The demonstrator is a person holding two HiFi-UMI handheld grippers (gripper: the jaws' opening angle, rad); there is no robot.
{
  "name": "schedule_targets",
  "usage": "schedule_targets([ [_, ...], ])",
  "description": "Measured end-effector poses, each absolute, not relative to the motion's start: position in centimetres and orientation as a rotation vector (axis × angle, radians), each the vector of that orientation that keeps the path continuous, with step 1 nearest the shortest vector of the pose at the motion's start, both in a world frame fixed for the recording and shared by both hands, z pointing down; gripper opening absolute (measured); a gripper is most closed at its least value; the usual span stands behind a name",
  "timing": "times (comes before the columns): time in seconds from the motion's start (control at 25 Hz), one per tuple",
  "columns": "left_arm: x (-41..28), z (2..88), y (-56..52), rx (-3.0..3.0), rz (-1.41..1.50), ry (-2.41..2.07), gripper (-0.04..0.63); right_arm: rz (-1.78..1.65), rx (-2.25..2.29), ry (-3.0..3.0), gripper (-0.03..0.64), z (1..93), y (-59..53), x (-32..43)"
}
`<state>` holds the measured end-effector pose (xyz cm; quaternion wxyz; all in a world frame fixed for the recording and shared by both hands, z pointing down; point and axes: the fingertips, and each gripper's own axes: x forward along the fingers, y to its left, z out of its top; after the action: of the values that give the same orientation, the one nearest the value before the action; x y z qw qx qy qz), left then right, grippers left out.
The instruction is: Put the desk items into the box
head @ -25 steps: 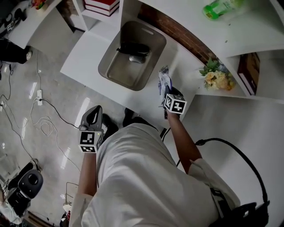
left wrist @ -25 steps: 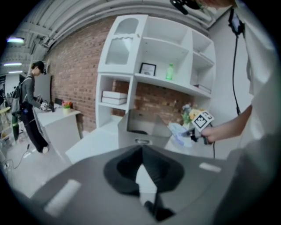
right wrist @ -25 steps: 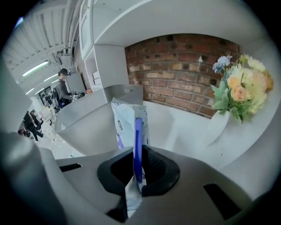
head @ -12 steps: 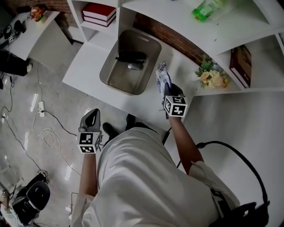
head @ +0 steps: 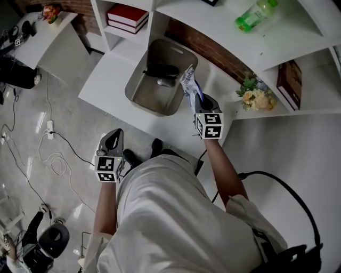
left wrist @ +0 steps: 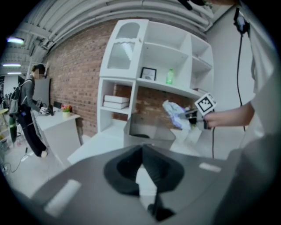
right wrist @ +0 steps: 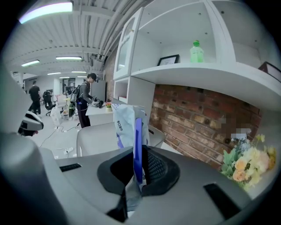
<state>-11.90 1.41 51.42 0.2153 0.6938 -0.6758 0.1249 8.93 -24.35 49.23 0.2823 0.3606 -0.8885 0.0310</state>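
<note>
A grey box (head: 143, 93) stands on the white desk (head: 109, 72), with a black item (head: 162, 69) and a computer mouse (head: 165, 82) inside it. My right gripper (head: 198, 99) is shut on a white-and-blue packet (head: 187, 83), held upright just above the box's right rim. In the right gripper view the packet (right wrist: 127, 125) stands up from between the jaws, with the box (right wrist: 90, 137) behind it. My left gripper (head: 112, 140) hangs low over the floor, off the desk's front edge. It is shut with nothing in it.
Shelves rise behind the desk, holding a green bottle (head: 256, 14), red books (head: 127, 16) and a brown book (head: 290, 80). A bunch of flowers (head: 254, 94) sits right of the box. Cables (head: 53, 154) lie on the floor. A person (right wrist: 85, 99) stands far off.
My right gripper has carried the packet away from me and leftward, up to the box's right rim. The left gripper has hardly moved.
</note>
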Motion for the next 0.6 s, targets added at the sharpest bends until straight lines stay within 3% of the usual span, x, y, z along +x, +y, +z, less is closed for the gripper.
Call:
schedule_targets([
  [0.6,-12.4,51.8,1.2,1.871,0.323,-1.894,0.003,-0.260,0.359,-2.433,0.015,48.9,-22.5,-1.2],
])
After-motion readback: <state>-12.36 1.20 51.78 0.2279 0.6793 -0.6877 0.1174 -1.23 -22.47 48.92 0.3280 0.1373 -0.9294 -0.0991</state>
